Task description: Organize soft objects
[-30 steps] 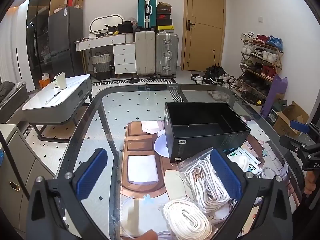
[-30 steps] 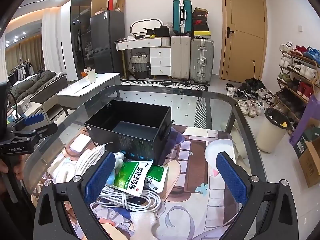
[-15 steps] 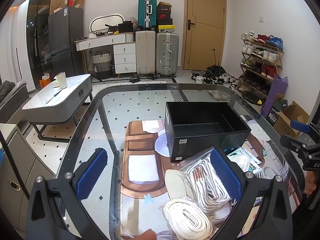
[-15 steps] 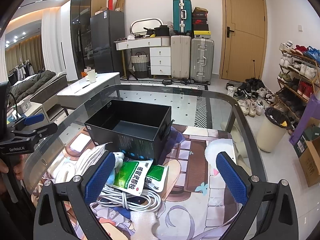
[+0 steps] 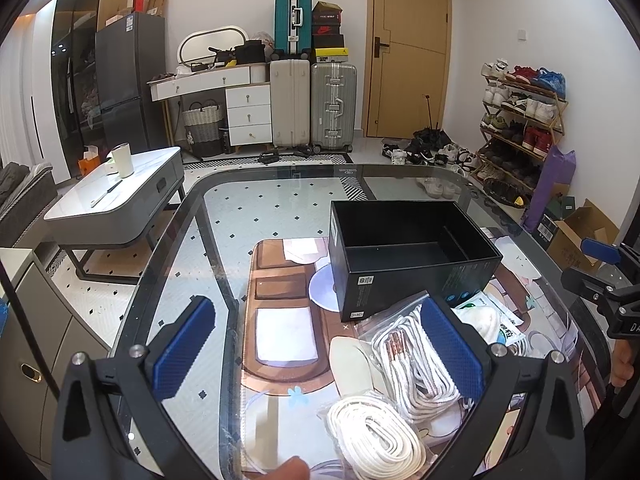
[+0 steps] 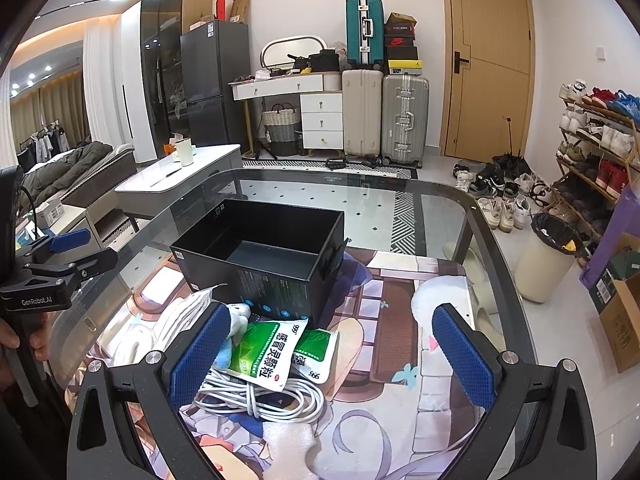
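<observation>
An empty black box [image 5: 408,256] [image 6: 264,256] stands on the glass table. In front of it lie bagged white rope coils [image 5: 412,356], a flat white strap coil [image 5: 376,436], green medicine sachets [image 6: 268,352], a white cable bundle [image 6: 260,396], a small plush toy [image 6: 240,316] and a white foam piece [image 6: 292,444]. My left gripper [image 5: 316,348] is open and empty, above the table left of the rope coils. My right gripper [image 6: 328,356] is open and empty, above the sachets and cable.
A printed mat [image 5: 280,320] lies under the glass top. The table's curved rim [image 6: 492,248] runs around the far side. Beyond it are a white coffee table [image 5: 120,196], suitcases [image 5: 312,108], a shoe rack [image 5: 520,120] and a bin [image 6: 544,256].
</observation>
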### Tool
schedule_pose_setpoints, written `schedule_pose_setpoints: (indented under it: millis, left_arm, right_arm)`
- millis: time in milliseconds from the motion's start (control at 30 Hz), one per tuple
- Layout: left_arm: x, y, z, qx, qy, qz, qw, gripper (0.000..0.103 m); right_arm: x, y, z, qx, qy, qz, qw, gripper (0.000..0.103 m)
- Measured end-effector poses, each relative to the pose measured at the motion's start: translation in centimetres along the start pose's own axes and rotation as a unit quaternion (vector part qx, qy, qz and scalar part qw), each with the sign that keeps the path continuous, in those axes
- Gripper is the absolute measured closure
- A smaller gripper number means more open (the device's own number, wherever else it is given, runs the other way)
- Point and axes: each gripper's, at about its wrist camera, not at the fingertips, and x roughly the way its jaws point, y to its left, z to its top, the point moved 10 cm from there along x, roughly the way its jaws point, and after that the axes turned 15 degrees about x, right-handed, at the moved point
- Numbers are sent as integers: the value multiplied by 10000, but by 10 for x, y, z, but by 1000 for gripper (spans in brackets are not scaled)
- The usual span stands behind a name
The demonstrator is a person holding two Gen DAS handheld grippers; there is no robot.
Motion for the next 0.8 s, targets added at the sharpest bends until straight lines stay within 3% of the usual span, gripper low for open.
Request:
schedule_pose_setpoints:
  millis: [800]
  left_arm:
    - [-2, 2, 0, 1, 8, 14, 10000, 0]
  right_arm:
    - [0, -1, 0, 17, 5, 7, 10000, 0]
